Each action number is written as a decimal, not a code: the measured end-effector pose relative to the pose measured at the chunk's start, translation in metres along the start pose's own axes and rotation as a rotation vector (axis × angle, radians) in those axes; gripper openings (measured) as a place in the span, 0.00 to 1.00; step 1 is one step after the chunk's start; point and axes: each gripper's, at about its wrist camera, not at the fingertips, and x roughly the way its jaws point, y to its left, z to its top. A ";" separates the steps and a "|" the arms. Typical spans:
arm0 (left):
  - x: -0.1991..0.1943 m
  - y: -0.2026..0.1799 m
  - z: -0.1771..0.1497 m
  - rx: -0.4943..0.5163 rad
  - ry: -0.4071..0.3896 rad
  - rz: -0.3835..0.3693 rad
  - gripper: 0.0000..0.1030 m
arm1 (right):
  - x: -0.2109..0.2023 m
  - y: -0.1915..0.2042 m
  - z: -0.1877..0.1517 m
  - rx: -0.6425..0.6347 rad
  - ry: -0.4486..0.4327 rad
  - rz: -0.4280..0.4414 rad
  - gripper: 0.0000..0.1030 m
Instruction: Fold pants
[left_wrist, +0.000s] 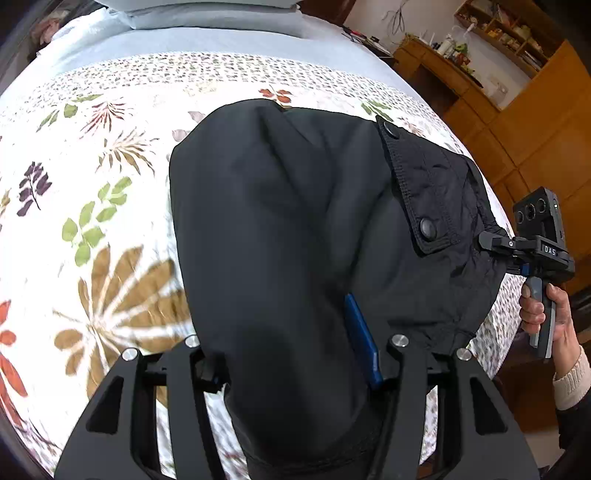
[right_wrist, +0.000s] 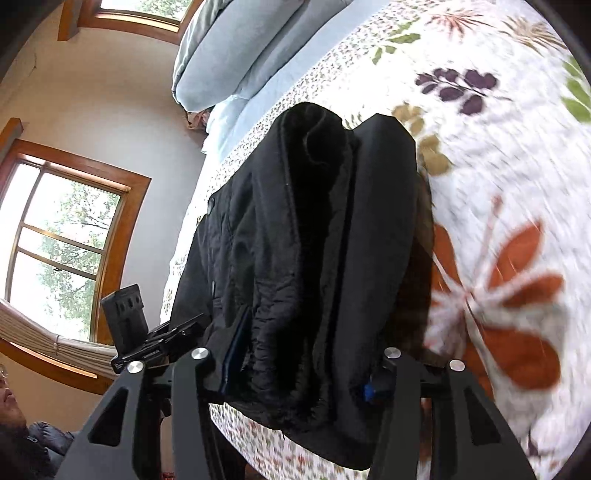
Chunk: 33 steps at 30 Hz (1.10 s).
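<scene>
Already gathered — black pants (left_wrist: 280, 229) lifted over the floral bed (left_wrist: 92, 177).
Left hand-held gripper (left_wrist: 295, 369) and right hand-held gripper (right_wrist: 295, 373) each pinched a bunched end; the bundle's long axis ran away from both — neither was clearly nearer.

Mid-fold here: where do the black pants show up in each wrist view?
Left wrist: black pants fill the centre, running from the jaws up to mid-frame, snap flap on the right.
Right wrist: pants hang centre frame, bunched between the jaws.
Shared landmark: the floral bedspread beneath them.
</scene>
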 end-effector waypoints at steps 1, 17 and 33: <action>0.001 0.002 0.004 0.001 -0.003 0.005 0.52 | 0.000 0.000 0.001 -0.003 0.001 0.002 0.48; 0.017 0.059 0.056 -0.043 -0.008 0.032 0.57 | 0.020 -0.002 0.027 -0.049 0.006 0.009 0.48; 0.018 0.062 0.041 -0.091 -0.029 0.012 0.69 | 0.003 0.003 0.029 -0.057 -0.002 -0.096 0.63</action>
